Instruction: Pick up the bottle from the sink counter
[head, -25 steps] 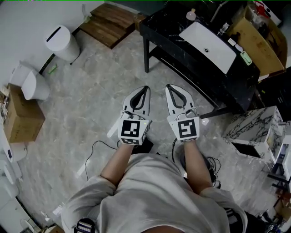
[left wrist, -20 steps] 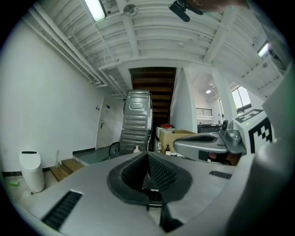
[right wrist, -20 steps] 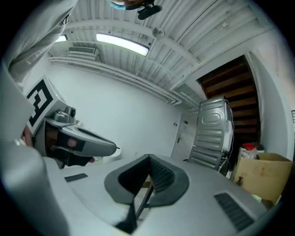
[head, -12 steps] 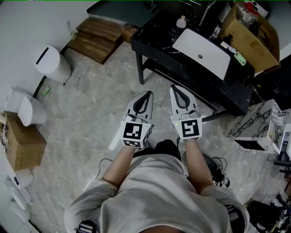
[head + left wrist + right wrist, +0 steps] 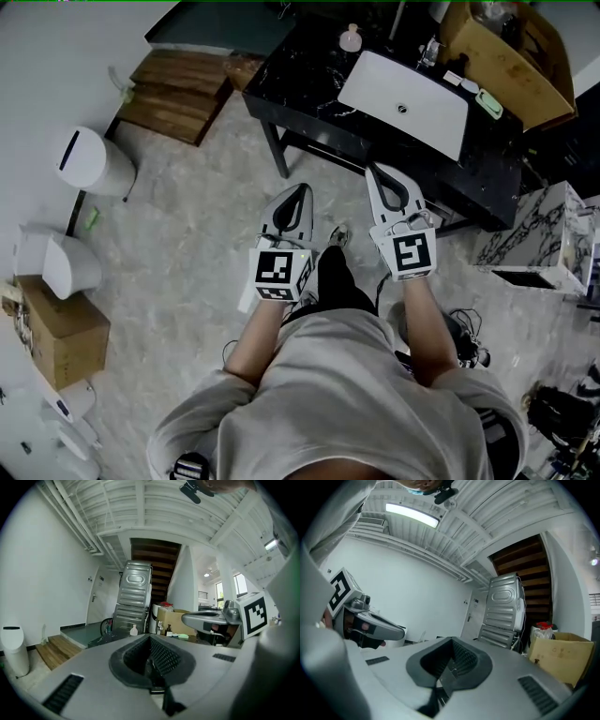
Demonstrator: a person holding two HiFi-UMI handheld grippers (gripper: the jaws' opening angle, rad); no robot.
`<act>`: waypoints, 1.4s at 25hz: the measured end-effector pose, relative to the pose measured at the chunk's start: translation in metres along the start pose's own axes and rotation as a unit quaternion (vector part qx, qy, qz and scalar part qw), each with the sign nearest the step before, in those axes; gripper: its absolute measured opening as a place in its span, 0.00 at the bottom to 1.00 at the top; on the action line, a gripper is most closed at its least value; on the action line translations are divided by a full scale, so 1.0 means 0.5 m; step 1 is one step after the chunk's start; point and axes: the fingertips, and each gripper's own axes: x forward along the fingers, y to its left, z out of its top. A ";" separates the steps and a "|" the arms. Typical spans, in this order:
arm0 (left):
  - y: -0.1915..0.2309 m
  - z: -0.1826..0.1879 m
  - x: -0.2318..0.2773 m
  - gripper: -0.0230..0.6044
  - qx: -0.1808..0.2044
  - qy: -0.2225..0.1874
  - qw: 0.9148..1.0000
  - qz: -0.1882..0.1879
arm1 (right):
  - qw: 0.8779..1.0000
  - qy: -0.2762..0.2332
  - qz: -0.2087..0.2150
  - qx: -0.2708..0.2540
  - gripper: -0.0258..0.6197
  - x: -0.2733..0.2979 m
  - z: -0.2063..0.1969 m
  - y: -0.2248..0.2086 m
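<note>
A small pale bottle (image 5: 350, 38) stands at the back of the black marble counter (image 5: 300, 66), left of the white sink basin (image 5: 403, 89). It also shows small and far off in the left gripper view, as the bottle (image 5: 134, 630). Both grippers are held out in front of the person, short of the counter and well apart from the bottle. My left gripper (image 5: 300, 190) hangs over the floor with jaws together and nothing in them. My right gripper (image 5: 378, 171) reaches the counter's front edge, also shut and empty. Each gripper view shows its own jaws closed: the left gripper (image 5: 151, 638), the right gripper (image 5: 452, 641).
A cardboard box (image 5: 502, 47) and a green soap item (image 5: 488, 103) sit at the counter's right end. Wooden steps (image 5: 178, 84) lie left of the counter. White bins (image 5: 86, 159) and a carton (image 5: 56, 328) stand at left. A marble block (image 5: 539, 239) and cables (image 5: 464, 342) lie at right.
The person has stepped towards the counter, which now lies closer. The right gripper has moved ahead of the left, up to the counter's front edge. Both stay shut.
</note>
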 end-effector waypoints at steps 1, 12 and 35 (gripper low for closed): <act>0.009 0.003 0.021 0.05 0.002 0.003 1.000 -0.001 | 1.000 0.005 -0.002 0.004 0.05 0.017 -0.009 -0.017; 0.048 0.025 0.337 0.05 0.011 0.045 0.997 -0.057 | 1.000 0.023 0.002 0.010 0.05 0.229 -0.102 -0.228; 0.054 0.053 0.646 0.05 0.026 0.064 0.989 -0.130 | 0.999 0.001 -0.040 0.029 0.05 0.368 -0.094 -0.496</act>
